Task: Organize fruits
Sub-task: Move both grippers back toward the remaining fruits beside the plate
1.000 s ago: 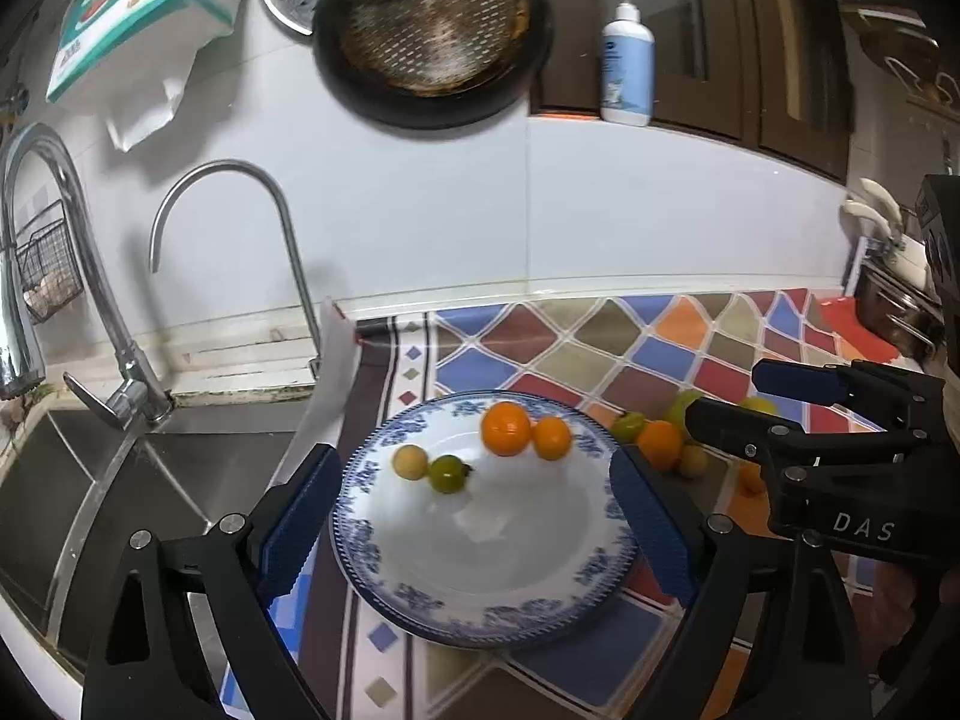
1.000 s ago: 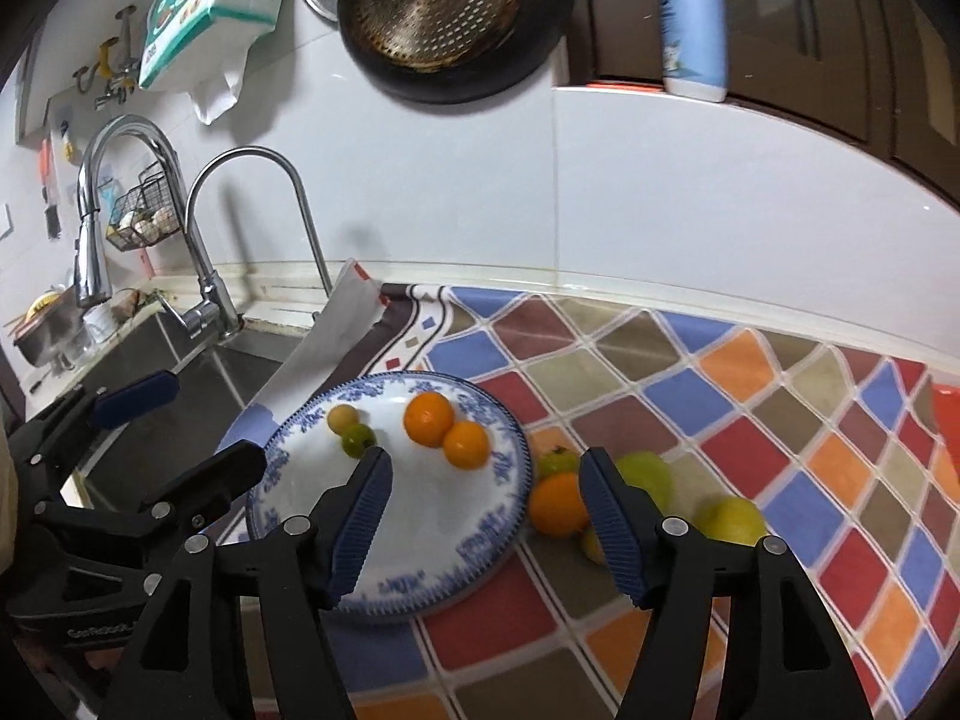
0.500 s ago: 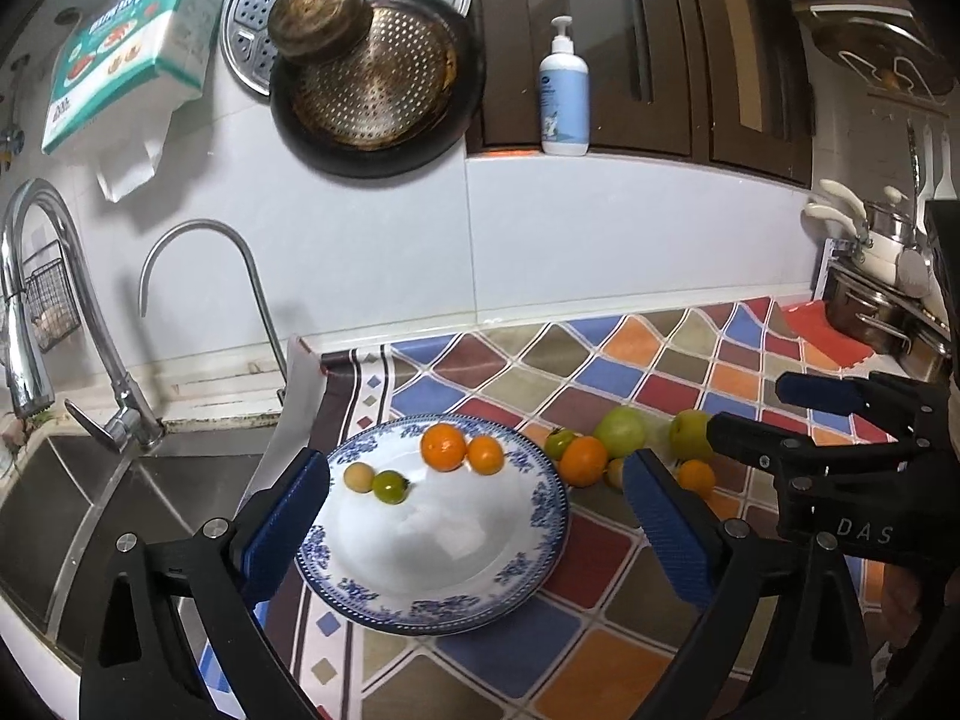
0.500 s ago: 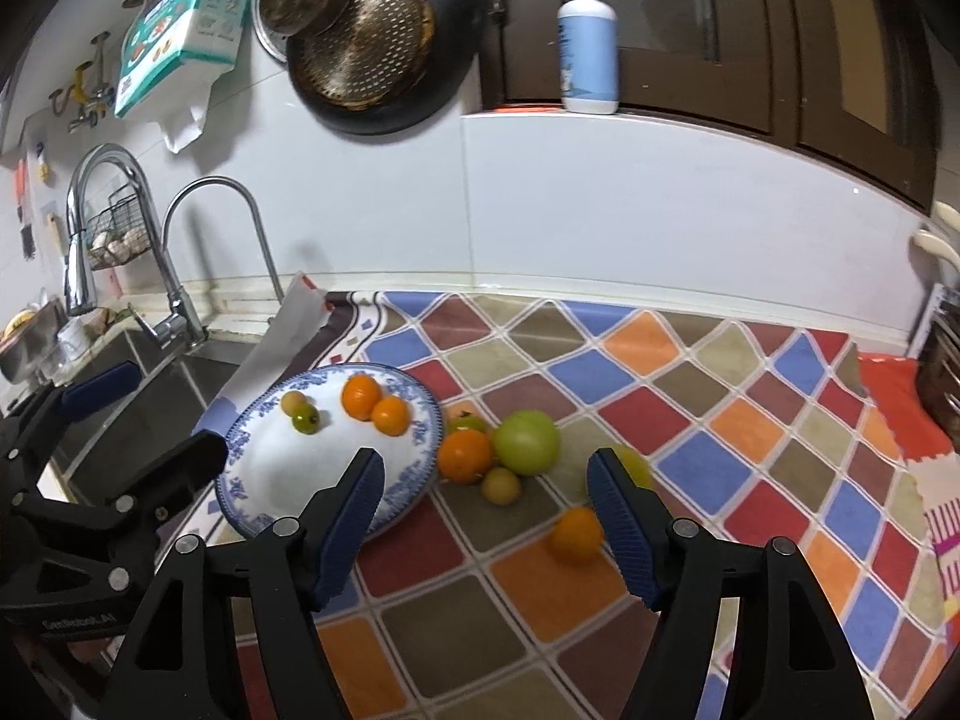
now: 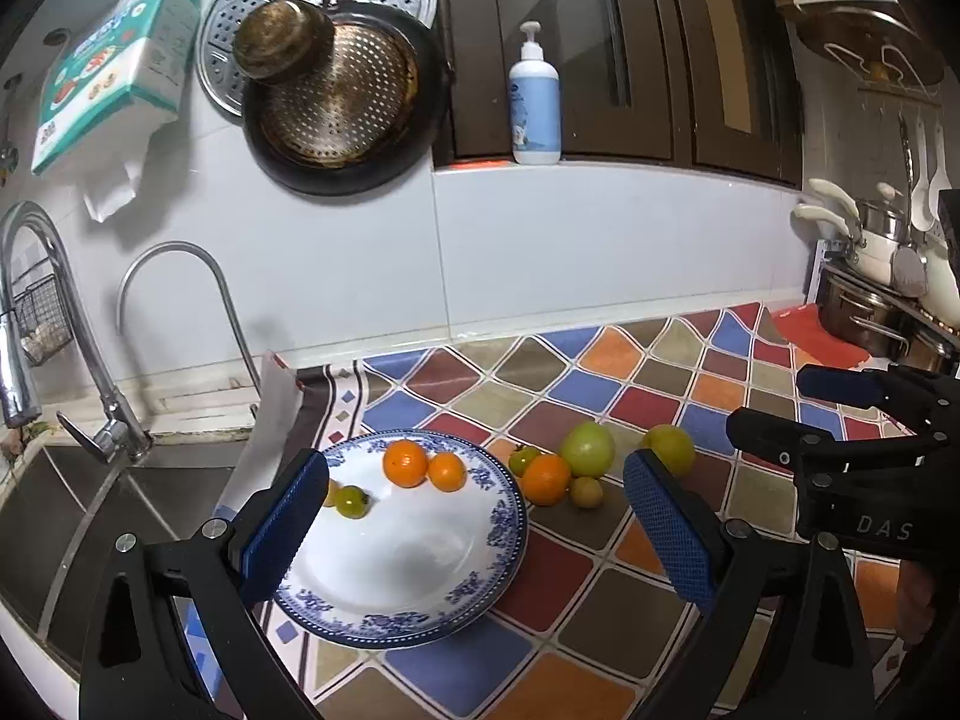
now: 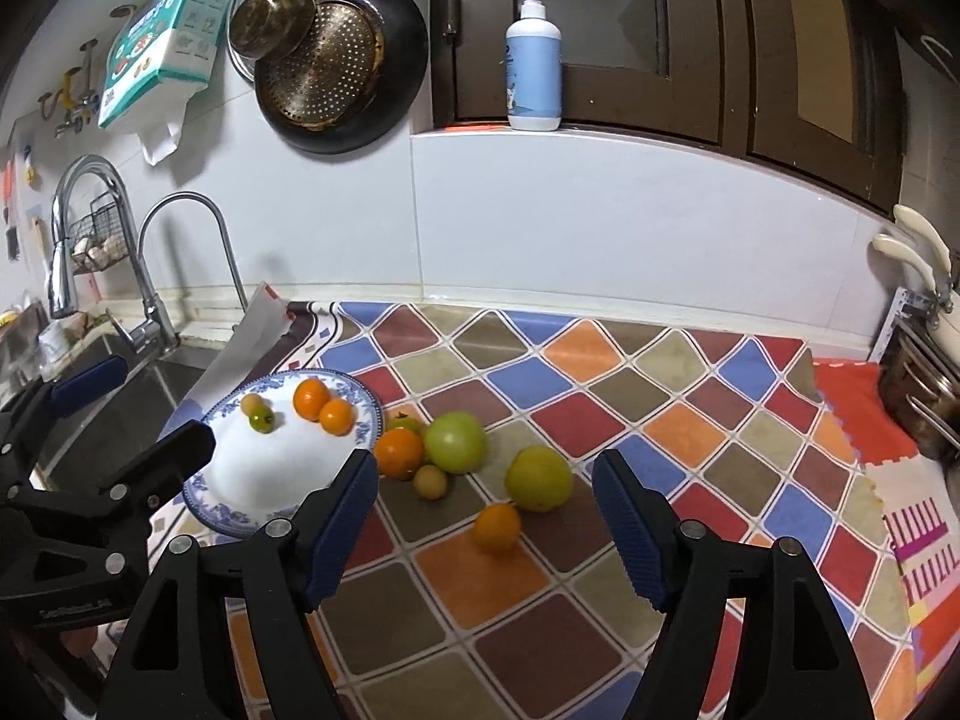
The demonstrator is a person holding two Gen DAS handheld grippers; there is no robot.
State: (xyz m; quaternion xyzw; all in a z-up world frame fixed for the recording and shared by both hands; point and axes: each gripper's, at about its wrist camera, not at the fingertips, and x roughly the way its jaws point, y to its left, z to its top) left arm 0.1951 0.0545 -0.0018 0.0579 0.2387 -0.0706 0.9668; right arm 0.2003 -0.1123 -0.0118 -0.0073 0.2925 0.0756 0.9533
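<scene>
My left hand-held gripper (image 5: 474, 516) and right hand-held gripper (image 6: 485, 510) both gape wide, empty. Blue-rimmed plate (image 6: 240, 498) carries four fruits — six more lie beside it on the counter (image 6: 600, 414).

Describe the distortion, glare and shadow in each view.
Left wrist view: fisheye bends the wall's edges, black vignette in the corners, a soft sheen on the plate. Right wrist view: same curved edges; the pan casts a shadow on the wall.
</scene>
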